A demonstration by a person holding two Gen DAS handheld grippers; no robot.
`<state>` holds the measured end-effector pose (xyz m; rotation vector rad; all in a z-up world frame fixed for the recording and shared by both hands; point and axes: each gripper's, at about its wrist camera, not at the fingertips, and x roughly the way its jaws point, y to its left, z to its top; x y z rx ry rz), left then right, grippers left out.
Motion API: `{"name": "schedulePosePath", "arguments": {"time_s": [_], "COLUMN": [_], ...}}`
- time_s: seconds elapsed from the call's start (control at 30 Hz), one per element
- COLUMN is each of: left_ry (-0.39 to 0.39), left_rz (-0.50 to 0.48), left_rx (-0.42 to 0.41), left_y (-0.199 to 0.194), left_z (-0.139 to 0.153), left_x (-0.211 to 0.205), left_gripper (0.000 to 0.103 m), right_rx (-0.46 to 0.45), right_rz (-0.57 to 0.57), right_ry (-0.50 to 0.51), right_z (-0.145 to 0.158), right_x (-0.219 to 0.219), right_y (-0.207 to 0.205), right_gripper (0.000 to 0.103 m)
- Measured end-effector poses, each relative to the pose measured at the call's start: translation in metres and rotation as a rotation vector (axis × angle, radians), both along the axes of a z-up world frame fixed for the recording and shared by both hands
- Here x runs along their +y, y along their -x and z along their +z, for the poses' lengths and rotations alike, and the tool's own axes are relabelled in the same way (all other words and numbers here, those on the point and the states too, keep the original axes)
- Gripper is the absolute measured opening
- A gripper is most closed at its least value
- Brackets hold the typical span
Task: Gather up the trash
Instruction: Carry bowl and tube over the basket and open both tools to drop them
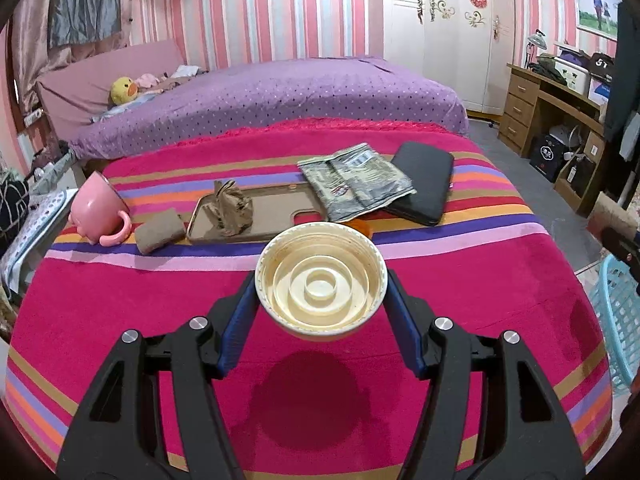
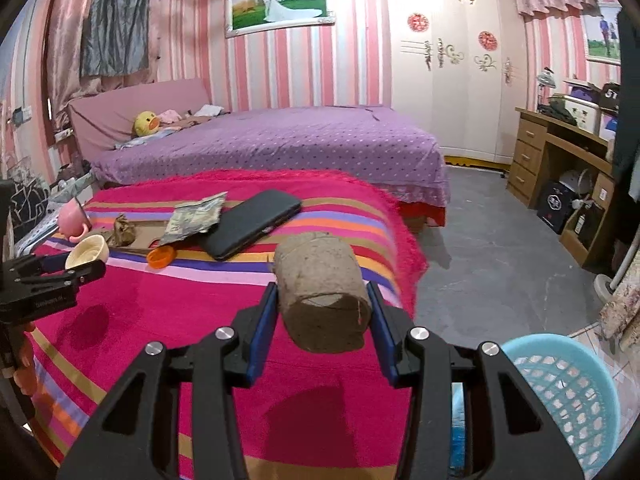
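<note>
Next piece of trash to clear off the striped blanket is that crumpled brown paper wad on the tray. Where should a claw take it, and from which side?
Take the paper wad by its pinched, twisted top, coming down from above. It stands upright on the tray and narrows to that peak, so the fingers can close across it. Its wider base sits inside the tray's raised rim, which would likely block a low sideways approach.

Cream lid [image 1: 321, 286] & brown roll [image 2: 322, 292], both lifted

Laundry basket [image 2: 568, 396]: cut by the right wrist view's lower right edge, near side behind the right hand-held gripper [image 2: 325, 312]. Orange cap [image 1: 362, 227]: mostly hidden behind the cream lid [image 1: 320, 280]. Wrapper [image 1: 354, 182] print too small to read. Phone [image 1: 426, 184]: left edge under the wrapper.
</note>
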<state>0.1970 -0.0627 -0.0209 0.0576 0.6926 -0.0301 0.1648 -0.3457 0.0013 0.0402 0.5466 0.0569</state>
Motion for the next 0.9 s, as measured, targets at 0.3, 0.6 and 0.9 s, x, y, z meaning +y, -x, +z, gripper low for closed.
{"name": "schedulePosePath", "arguments": {"time_s": [0.3,0.6,0.9], "left_ry": [-0.043,-0.046,-0.046], "left_rz": [-0.034,-0.084,-0.132], "left_rx": [-0.063,-0.082,-0.096], "left_y": [0.018,0.040,0.060], "left_z": [0.015,0.021,0.018], "left_x": [-0.053,-0.115,-0.176], "left_gripper": [0.060,0.060,0.060], "right_rx": [-0.003,-0.007,-0.012], "right_rz": [-0.067,-0.137,-0.167], "right_ry": [0.006,-0.027,-0.014], "right_z": [0.002,0.002,-0.003], "right_x": [-0.058,-0.115,-0.153], "right_y": [0.023,0.048,0.072], "right_gripper": [0.044,0.044,0.044]}}
